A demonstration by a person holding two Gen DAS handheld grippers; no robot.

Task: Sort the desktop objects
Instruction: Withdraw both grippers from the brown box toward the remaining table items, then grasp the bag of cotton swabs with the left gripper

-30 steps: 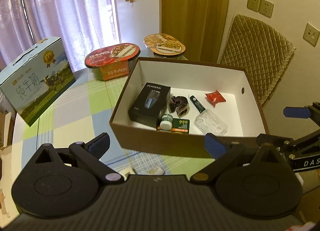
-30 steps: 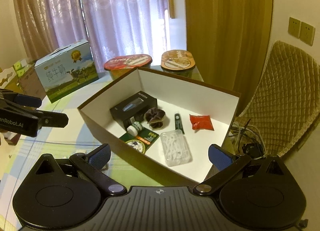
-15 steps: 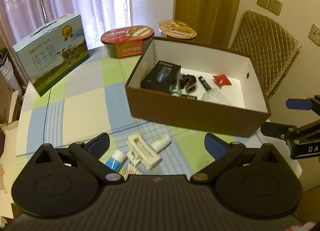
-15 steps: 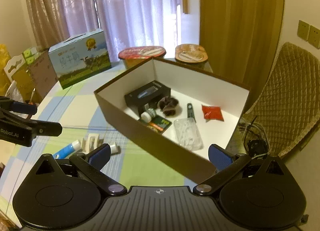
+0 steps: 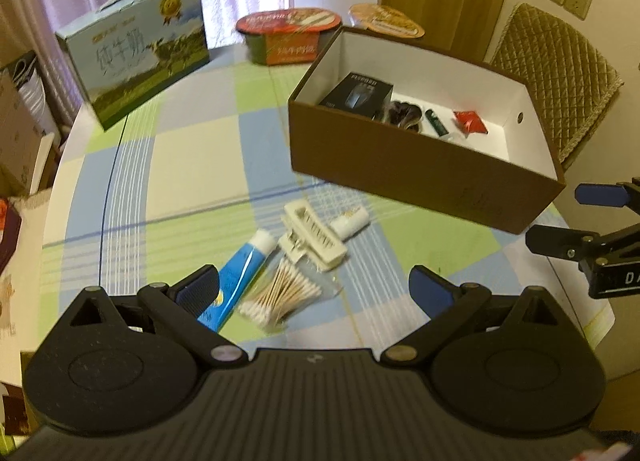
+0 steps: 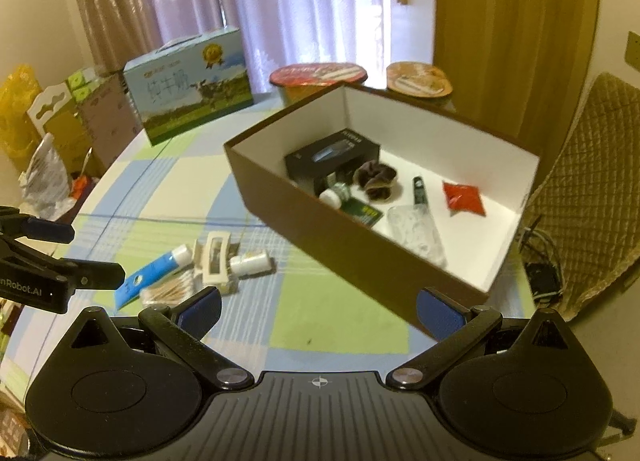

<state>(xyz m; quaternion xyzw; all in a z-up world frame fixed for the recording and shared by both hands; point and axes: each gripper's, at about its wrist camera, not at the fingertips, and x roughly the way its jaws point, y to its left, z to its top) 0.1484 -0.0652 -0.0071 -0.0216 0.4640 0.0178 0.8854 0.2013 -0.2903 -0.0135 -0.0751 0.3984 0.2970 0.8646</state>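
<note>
Clutter is what remains for me to sort: four small things lie bunched on the checked tablecloth [image 5: 192, 165], just in front of the brown box [image 5: 420, 177] that already holds a black carton [image 6: 332, 157], a dark scrunchie [image 6: 376, 179] and a red sachet [image 6: 464, 199]. My left gripper [image 5: 316, 287] hangs over the pile with jaws spread wide and nothing between them; my right gripper [image 6: 318, 307] is likewise spread and empty, off to the side over bare cloth near the box corner. Nearest my left claw is the blue tube [image 5: 236, 281], soft-walled I judge, so I would pinch it across the stiffer shoulder by the white cap, not the belly. The cotton swabs [image 5: 280, 297] sit in a clear bag, very light and slippery, likely to slide out unless I take the bundle across its middle. The white hair clip [image 5: 316, 233] looks like rigid plastic with a spring, light but brittle at the teeth; its flat sides are the place to hold. The small white tube [image 5: 350, 221] touches the clip and may roll, so I would close across its barrel.
</note>
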